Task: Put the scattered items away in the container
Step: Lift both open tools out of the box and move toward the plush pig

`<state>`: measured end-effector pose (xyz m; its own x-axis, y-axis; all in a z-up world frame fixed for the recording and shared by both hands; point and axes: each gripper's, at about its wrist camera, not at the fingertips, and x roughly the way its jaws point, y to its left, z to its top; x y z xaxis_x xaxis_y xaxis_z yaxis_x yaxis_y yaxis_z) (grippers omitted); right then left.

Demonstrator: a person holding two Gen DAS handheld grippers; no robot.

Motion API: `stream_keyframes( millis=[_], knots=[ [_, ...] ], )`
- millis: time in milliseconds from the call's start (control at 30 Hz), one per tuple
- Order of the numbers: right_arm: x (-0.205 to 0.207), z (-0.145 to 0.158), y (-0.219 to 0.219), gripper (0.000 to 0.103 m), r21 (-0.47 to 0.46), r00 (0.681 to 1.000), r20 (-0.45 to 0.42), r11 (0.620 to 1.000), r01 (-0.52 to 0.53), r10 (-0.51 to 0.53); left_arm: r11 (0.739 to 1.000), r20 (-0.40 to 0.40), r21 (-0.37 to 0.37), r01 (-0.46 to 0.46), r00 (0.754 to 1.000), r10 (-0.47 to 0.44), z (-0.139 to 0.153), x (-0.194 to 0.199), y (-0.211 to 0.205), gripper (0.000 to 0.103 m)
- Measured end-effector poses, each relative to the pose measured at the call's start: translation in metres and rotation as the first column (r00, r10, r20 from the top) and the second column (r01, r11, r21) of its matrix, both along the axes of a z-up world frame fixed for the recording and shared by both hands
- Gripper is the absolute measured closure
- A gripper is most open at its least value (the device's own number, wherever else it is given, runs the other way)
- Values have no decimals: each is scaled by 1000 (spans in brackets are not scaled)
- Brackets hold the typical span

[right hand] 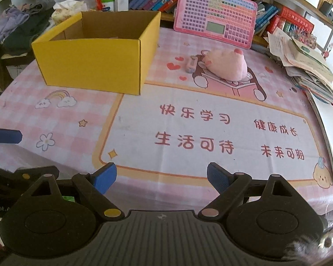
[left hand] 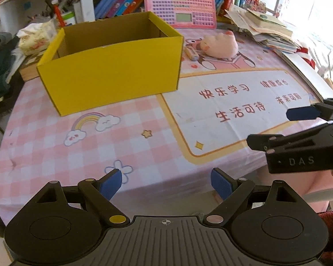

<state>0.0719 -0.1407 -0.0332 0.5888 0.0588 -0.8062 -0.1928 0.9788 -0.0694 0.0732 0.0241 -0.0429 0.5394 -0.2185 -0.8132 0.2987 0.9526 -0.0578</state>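
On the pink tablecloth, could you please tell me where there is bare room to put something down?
The white text panel in front of the plush toy is bare, and so is the checkered cloth before the yellow box. The right edge is crowded with stacked papers.

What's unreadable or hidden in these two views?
- Yellow cardboard box floor: hidden by its front wall in both views; contents unknown.
- Small tube-like item beside the pink plush toy: too small to identify.
- Right gripper in the left wrist view: cut off by the right edge.
- Paper stack: overexposed near the window, text unreadable.
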Motion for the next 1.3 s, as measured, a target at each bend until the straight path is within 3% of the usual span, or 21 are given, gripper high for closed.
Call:
stream_keyframes(
  millis=[233,567,833,1033,1300],
  knots=[
    [5,-1,-14,14,0,999,-10,1000,31,-31,999,-11,0,34,999,-34,-3,7,-15,14],
    [13,-2,-52,14,-25,992,-20,992,122,-122,988,-17,-28,155,988,-156,-7,27,-61,14],
    [28,1,-81,14,-18,985,22,985,169,-169,967,38,-42,253,967,-251,-1,44,-96,14],
    [49,9,-103,21,17,984,62,986,165,-166,961,114,-38,274,957,-268,7,66,-118,14],
    [89,14,-124,23,27,987,83,990,138,-140,967,125,-36,251,962,-244,6,104,-147,14]
  ],
)
